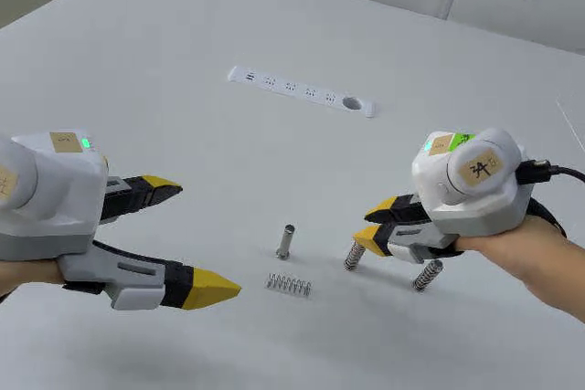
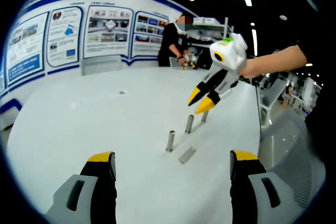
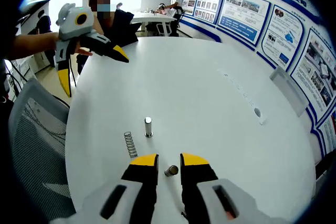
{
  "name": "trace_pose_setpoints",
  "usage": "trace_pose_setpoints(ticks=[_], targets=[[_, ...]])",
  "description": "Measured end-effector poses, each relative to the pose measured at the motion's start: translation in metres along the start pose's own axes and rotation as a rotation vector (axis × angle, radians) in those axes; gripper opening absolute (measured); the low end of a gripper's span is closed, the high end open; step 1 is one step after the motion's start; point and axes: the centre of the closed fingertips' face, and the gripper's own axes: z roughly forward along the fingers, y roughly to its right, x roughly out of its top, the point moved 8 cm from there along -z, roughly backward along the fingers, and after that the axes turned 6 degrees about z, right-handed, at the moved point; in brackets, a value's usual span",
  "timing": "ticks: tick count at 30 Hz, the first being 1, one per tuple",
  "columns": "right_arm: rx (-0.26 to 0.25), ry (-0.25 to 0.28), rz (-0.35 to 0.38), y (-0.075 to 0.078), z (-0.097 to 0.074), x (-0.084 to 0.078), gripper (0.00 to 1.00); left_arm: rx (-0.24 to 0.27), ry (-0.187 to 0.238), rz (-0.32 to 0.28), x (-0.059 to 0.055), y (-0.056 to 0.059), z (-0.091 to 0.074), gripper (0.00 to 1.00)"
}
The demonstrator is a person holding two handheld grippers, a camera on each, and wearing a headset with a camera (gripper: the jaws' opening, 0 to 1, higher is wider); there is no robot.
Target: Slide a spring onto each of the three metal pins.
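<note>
A bare metal pin stands upright on the white table. A loose spring lies flat just in front of it. Two more pins wear springs: one right below my right gripper's tips, the other farther right. My right gripper hovers over the first, jaws a little apart and holding nothing. My left gripper is wide open and empty, left of the bare pin.
A white power strip lies farther back on the table. People stand at a far bench in the background. A mesh chair is at the table's edge, on the left of the right gripper view.
</note>
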Motion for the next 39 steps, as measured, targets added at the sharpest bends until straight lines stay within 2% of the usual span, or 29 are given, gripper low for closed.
trace_pose_setpoints(ticks=[2, 6, 12, 18, 20, 23, 28, 33, 39], targets=[[0.028, 0.015, 0.002, -0.009, 0.002, 0.003, 0.17, 0.003, 0.008, -0.005, 0.001, -0.001, 0.0, 0.92], [0.083, -0.004, -0.033, -0.026, 0.013, 0.003, 0.18, 0.003, 0.008, -0.006, 0.001, -0.001, 0.0, 0.92], [0.119, -0.037, -0.058, -0.038, 0.028, -0.003, 0.18, -0.007, -0.013, -0.01, -0.006, 0.001, 0.0, 0.92], [0.143, -0.059, -0.041, -0.042, 0.041, -0.01, 0.18, -0.007, -0.027, -0.03, -0.014, 0.003, -0.001, 0.91], [0.16, -0.055, -0.016, -0.045, 0.045, -0.012, 0.19, -0.004, -0.022, -0.038, -0.015, 0.003, -0.001, 0.92], [0.179, -0.053, -0.023, -0.049, 0.053, -0.016, 0.19, -0.004, -0.027, -0.045, -0.017, 0.004, 0.001, 0.91], [0.185, -0.079, -0.039, -0.051, 0.064, -0.021, 0.19, -0.011, -0.027, -0.049, -0.016, 0.005, 0.002, 0.91], [0.18, -0.103, -0.037, -0.049, 0.075, -0.027, 0.19, -0.01, -0.044, -0.056, -0.019, 0.006, -0.001, 0.9], [0.194, -0.118, -0.033, -0.049, 0.077, -0.034, 0.18, 0.005, -0.057, -0.069, -0.024, 0.004, -0.007, 0.9]])
